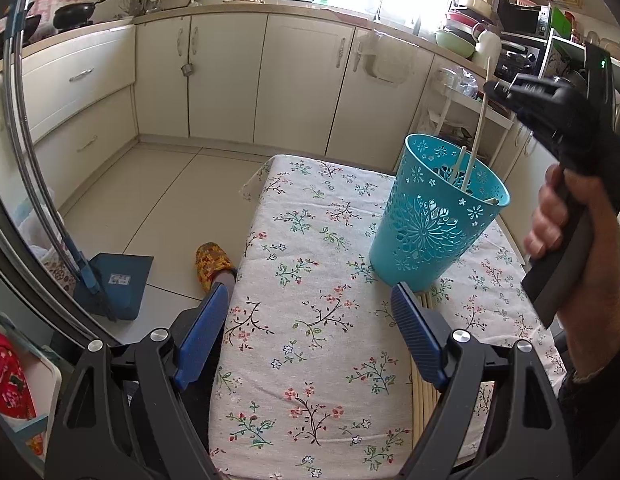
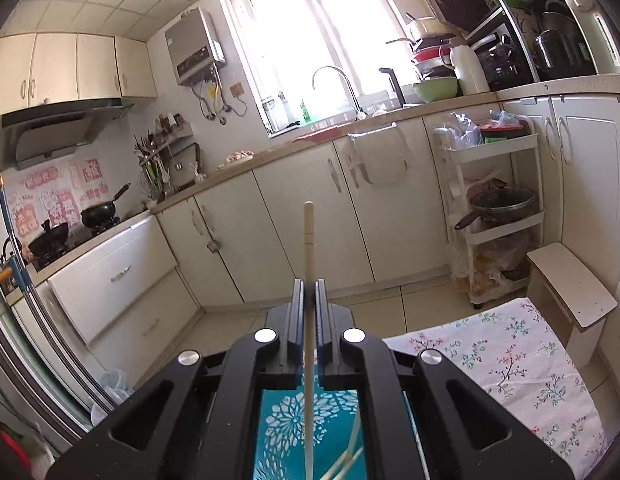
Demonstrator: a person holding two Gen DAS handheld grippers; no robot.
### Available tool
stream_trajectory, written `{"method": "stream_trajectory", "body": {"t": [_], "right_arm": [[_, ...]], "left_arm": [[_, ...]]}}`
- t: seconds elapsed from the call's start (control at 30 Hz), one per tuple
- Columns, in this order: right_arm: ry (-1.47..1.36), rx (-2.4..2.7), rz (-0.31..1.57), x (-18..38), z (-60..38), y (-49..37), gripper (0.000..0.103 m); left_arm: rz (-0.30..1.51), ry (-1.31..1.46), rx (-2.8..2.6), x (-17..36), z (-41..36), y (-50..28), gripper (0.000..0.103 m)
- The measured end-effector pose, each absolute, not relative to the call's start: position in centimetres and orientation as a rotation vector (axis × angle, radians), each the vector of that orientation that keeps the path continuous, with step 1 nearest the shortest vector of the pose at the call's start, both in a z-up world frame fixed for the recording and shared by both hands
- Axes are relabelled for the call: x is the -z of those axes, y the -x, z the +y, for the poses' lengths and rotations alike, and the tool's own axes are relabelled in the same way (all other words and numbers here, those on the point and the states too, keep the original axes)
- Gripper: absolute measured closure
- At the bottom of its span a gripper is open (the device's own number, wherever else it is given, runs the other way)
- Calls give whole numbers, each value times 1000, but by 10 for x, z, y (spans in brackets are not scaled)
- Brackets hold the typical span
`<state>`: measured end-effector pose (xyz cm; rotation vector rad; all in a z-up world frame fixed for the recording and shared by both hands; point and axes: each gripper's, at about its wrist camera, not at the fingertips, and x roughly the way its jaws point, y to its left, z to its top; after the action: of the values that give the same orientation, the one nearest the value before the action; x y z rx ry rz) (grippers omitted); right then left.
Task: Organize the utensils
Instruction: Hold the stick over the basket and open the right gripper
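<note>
The right gripper [image 2: 308,294] has its jaws pressed together on a pale chopstick [image 2: 308,240], pinched near its upper part, its lower end reaching down into the turquoise holder [image 1: 434,216] that stands on the flower-clothed counter [image 1: 310,320]. The left gripper [image 1: 310,328] has its jaws spread wide over the cloth, holding nothing. At least two more sticks already lean inside the holder; a row of pale sticks [image 1: 422,396] lies on the cloth by the left jaws, so much of the sorting looks unfinished. The person's hand [image 1: 558,216] holds the right tool raised above the holder's rim, tilted slightly downward.
</note>
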<state>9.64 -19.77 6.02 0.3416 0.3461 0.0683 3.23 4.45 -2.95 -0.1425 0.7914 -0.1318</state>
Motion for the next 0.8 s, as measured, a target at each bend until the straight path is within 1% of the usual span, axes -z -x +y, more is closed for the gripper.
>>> {"method": "stream_trajectory", "body": {"t": [0.37,0.67,0.8], "right_arm": [[-305,-67,407,-43,-189,-92,97],[-311,-73,412,-43,-193,-71,91],[-307,-77,388,-49,-195,-45,89]], "left_arm": [[779,123,125,28,40,-28,23],[780,119,124,28,41,-27,23],[780,115,124,27,40,-25,22]]}}
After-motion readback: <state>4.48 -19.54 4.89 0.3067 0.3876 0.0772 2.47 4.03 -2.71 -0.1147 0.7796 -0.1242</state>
